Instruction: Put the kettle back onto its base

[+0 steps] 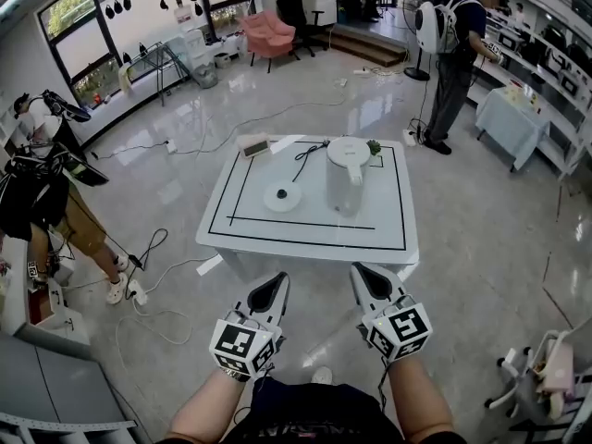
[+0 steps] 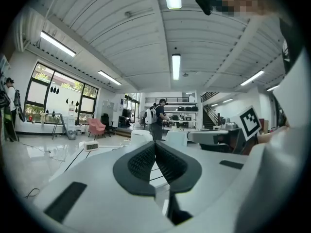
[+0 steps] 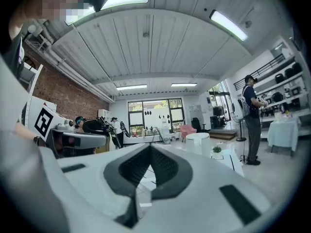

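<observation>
A white kettle [image 1: 346, 176] stands upright on the white table [image 1: 314, 234], right of its round white base [image 1: 282, 197]. A black cord runs from the base toward the table's far edge. Both grippers hover in front of the table's near edge, apart from everything on it. My left gripper [image 1: 277, 285] is shut and holds nothing. The right gripper [image 1: 360, 275] is also shut and bare. In the left gripper view the kettle [image 2: 176, 139] shows past the closed jaws of the left gripper [image 2: 155, 144]. The right gripper view has the kettle [image 3: 198, 143] beyond the right gripper [image 3: 150, 148].
A small digital clock [image 1: 254, 145] and a little green plant [image 1: 374, 147] sit at the table's far edge. Cables trail over the shiny floor. A person [image 1: 455, 49] stands far right by shelves; another person [image 1: 46, 188] is at the left. A pink armchair [image 1: 268, 35] is far back.
</observation>
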`<state>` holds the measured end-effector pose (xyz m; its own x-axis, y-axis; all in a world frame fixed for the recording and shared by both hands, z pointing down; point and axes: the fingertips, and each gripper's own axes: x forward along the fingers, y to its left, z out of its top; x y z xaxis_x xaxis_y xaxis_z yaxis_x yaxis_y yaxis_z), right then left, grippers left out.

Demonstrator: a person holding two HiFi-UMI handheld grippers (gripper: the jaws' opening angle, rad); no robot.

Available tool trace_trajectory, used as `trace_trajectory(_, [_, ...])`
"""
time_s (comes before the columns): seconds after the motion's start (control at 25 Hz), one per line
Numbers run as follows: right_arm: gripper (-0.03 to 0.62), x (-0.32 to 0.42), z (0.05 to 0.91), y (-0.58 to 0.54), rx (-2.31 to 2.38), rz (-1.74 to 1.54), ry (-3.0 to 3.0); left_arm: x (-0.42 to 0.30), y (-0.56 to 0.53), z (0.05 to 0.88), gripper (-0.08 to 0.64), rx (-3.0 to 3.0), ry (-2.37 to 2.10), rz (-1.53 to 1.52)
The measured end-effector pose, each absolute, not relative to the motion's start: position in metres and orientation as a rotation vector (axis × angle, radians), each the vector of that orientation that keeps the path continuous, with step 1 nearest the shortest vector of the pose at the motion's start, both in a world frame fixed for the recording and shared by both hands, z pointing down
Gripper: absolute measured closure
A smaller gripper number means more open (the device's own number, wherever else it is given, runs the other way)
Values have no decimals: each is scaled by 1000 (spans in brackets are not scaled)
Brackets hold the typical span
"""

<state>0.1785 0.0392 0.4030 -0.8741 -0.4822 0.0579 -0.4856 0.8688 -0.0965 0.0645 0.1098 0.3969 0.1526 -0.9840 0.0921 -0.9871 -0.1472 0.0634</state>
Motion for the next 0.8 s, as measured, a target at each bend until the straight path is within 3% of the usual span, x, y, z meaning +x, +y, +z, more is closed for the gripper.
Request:
trace_trajectory(0.56, [590, 163, 395, 3, 791, 174, -3039, 42, 75, 397, 524, 2295, -1997, 17])
trace_trajectory(0.8, [507, 143, 397, -17, 838, 169, -3015, 25, 44, 401, 425, 2351, -1930, 13])
